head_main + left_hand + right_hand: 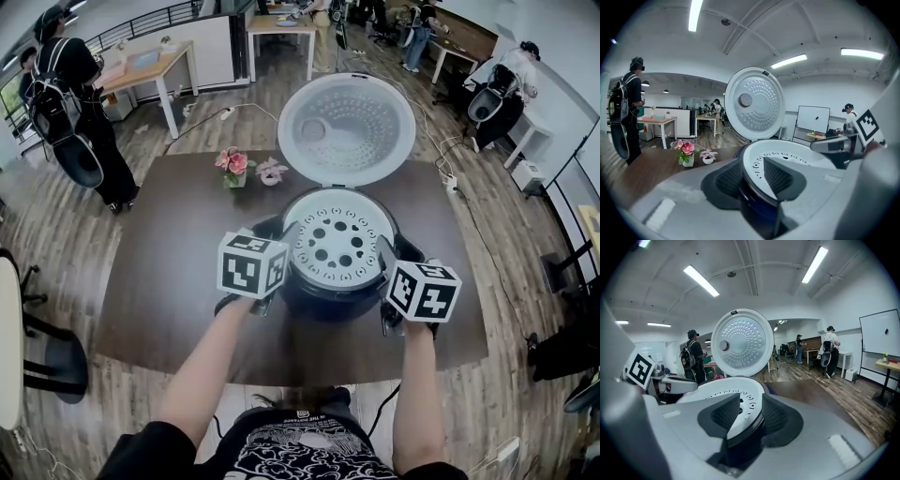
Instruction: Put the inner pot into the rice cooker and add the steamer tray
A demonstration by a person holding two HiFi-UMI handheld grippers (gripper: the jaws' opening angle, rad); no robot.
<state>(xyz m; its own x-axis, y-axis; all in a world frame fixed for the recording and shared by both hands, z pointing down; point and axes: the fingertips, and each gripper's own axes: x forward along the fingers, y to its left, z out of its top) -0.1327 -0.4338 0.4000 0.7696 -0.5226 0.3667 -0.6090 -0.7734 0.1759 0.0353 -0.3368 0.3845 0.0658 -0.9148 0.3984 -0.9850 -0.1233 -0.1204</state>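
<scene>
I am wearing a black T-shirt [291,457] with a white print and short sleeves [141,448]. My left gripper [279,234] and right gripper [387,255] are each carrying a white cube [251,265] with black square markers. Their light grey jaws are showing dark ribbed pads [725,180].

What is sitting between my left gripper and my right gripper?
The rice cooker with the steamer tray on top, seen in the head view.

Steamer tray [337,246] sits in rice cooker [330,302] on table [169,281], flower pot [234,170] behind
</scene>
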